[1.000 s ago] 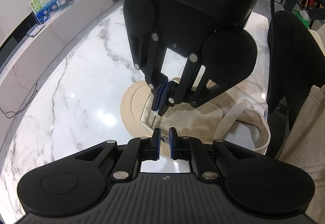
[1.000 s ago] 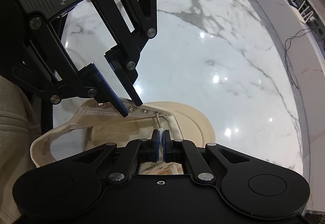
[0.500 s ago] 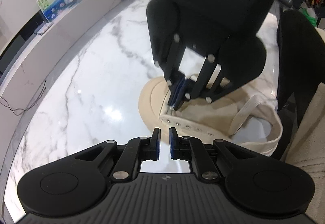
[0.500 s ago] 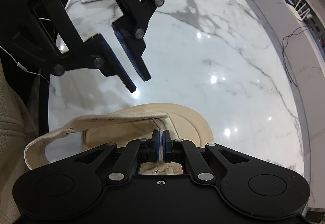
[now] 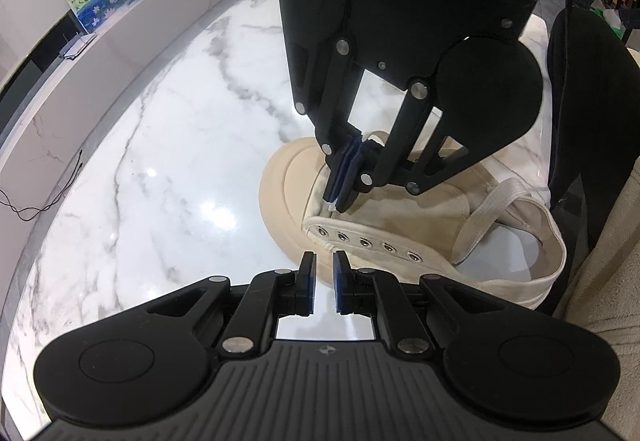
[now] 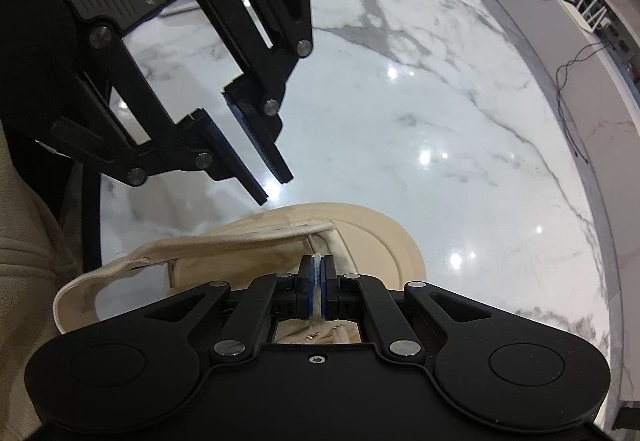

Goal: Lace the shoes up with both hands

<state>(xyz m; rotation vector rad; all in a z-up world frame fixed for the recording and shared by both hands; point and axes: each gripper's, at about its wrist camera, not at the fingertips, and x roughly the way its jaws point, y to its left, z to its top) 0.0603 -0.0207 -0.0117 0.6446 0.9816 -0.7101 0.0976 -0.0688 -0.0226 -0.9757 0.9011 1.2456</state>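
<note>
White marble with grey veins makes up the round table, and a cream canvas shoe lies on it near the person's side, its rubber toe cap pointing out toward the middle of the table. A row of metal eyelets runs along the flap nearest the left wrist camera, all of them empty, and a flat cream lace loops loosely over the heel opening at the right.

In the left wrist view, the right gripper comes down steeply over the front of the shoe, just behind the toe cap. Its blue-padded jaws are pressed together on the white tip of the lace (the right wrist view shows that tip pinched between the pads, with the tongue below).

Nearer the camera, the left gripper has its jaws a narrow gap apart with nothing between them. It hangs above the table beside the eyelet flap, touching neither shoe nor lace; seen from the right wrist, its fingertips stand clear above the shoe.
</note>
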